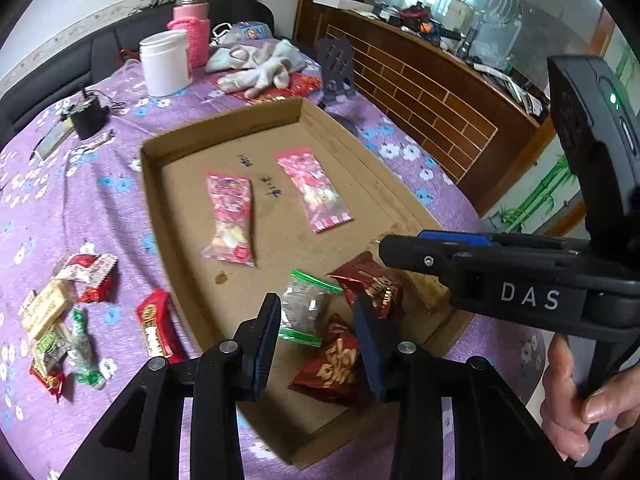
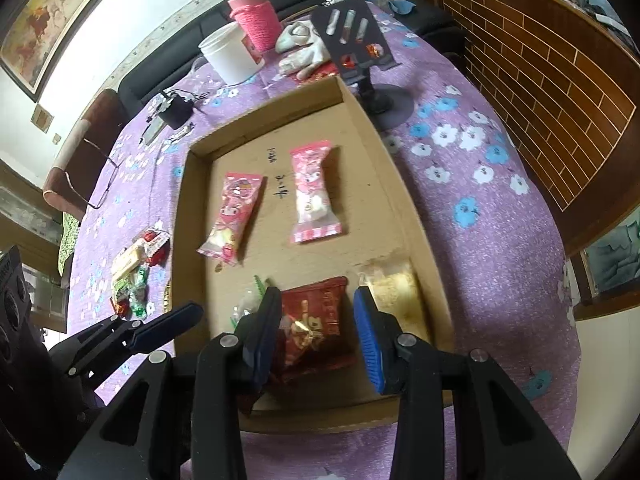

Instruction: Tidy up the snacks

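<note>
A shallow cardboard tray [image 1: 149,184] [image 2: 185,208] lies on the purple flowered tablecloth. Two pink packets [image 1: 232,216] [image 1: 314,190] rest in its middle. My left gripper [image 1: 318,340] is open over the tray's near end, above a clear green-edged packet [image 1: 304,308] and a red packet [image 1: 340,364] that lie on the cardboard. My right gripper [image 2: 318,336] is open over another red packet [image 2: 316,320] lying in the tray; its right pad stands apart from it. Loose snacks [image 1: 64,312] and a red bar [image 1: 158,328] lie on the cloth left of the tray.
Beyond the tray stand a white jar [image 1: 164,62], a pink-wrapped bottle [image 1: 192,36], gloves [image 1: 260,68], a black phone stand [image 1: 336,68] and a charger [image 1: 90,116]. Glasses [image 2: 92,176] lie far left. A wooden cabinet [image 1: 432,100] runs along the right.
</note>
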The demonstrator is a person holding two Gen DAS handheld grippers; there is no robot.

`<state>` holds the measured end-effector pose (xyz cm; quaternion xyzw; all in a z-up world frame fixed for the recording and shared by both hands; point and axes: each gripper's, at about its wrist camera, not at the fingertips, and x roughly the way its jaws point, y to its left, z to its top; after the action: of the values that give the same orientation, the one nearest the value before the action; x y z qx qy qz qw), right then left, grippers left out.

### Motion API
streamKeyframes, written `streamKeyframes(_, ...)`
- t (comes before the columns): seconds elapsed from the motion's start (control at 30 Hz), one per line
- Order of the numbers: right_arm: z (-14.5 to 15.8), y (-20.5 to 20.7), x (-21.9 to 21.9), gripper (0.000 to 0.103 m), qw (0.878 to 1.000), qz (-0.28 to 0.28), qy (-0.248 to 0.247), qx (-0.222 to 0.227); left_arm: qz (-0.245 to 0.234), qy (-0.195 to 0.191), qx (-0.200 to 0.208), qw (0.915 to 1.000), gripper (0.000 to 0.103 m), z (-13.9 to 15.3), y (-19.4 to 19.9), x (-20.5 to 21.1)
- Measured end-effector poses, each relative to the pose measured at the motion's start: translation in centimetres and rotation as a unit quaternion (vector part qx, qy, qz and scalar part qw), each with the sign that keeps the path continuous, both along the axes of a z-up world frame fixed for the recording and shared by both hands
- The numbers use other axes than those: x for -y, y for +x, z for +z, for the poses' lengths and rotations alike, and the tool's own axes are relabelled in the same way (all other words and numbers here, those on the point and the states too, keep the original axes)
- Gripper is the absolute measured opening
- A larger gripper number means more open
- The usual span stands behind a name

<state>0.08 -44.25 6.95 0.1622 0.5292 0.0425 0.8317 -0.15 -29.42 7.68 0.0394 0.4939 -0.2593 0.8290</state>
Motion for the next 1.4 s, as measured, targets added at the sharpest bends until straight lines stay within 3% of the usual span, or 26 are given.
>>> streamKeyframes(0.7,0.6,0.4,-7.6,0.036,0.998,0.056,0.005,0.015,0.111,-0.011,-0.006,0.9938,0.039,0.3,0.4,-11.4)
streamKeyframes(0.9,0.7,1.0,-10.1,0.036,0.997,0.07,0.003,0.015,0.17,-0.016,-0.016,0.9851,0.039,-0.6,0.1,-16.4)
streamKeyframes(1.13,0.8,1.6,-13.8,0.036,0.995,0.101,-0.002,0.015,0.27,-0.014,-0.054,0.9613,0.04,-3.6,-0.3,-23.3)
streamKeyframes(1.27,0.7,1.5,-15.0,0.036,0.993,0.114,-0.012,0.015,0.285,-0.007,-0.069,0.9559,0.04,-4.9,0.6,-24.0)
streamKeyframes(1.4,0.5,1.4,-15.0,0.036,0.993,0.115,-0.015,0.012,0.296,0.009,-0.065,0.9529,0.065,-5.2,1.8,-23.8)
